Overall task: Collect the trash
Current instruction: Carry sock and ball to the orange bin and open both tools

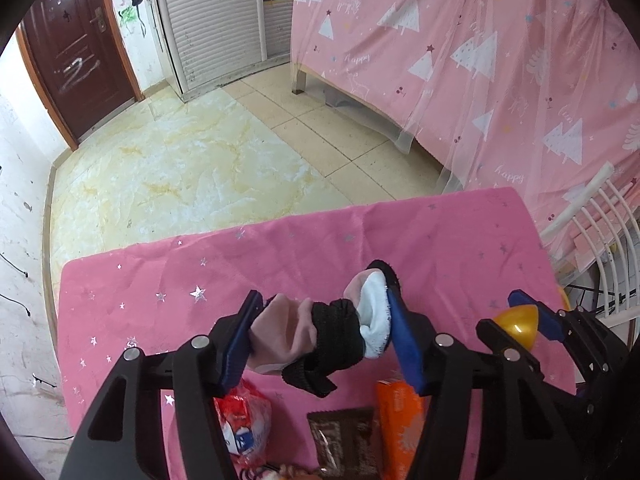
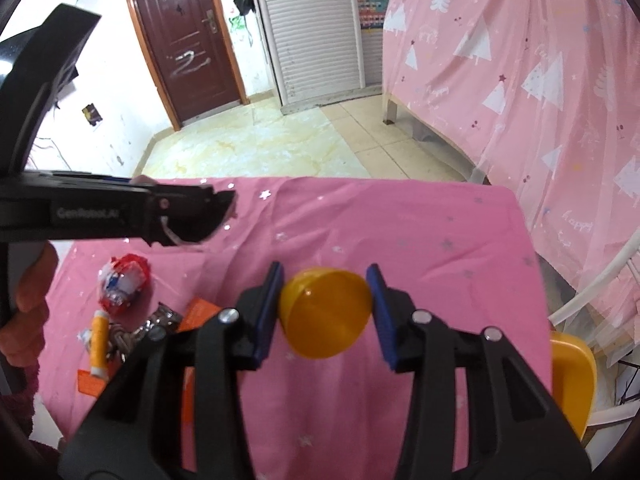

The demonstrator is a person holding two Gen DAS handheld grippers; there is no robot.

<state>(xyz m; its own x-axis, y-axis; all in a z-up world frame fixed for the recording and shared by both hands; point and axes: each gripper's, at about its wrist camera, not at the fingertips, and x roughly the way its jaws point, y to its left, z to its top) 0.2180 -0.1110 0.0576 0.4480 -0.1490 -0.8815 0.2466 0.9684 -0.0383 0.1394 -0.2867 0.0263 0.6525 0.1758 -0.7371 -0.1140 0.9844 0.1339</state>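
Observation:
My left gripper (image 1: 320, 320) is shut on a bundle of socks (image 1: 320, 340), pink, black and white, held above the pink star-print tablecloth (image 1: 200, 280). My right gripper (image 2: 326, 304) is shut on a yellow plastic capsule half (image 2: 324, 316), also seen at the right of the left wrist view (image 1: 516, 326). On the cloth lie a red-and-white wrapper (image 2: 124, 288), an orange box (image 1: 400, 428), a brown chocolate wrapper (image 1: 344, 440), a small yellow tube (image 2: 99, 342) and a dark tangled item (image 2: 124, 340). The left gripper shows in the right wrist view (image 2: 180, 216).
A yellow bin (image 2: 572, 380) stands off the table's right edge beside a white wire rack (image 1: 600, 248). A bed draped in pink tree-print fabric (image 1: 480, 60) fills the right side. Tiled floor (image 1: 180, 160), a dark red door (image 1: 76, 48) and a white louvred cabinet (image 1: 216, 20) lie beyond.

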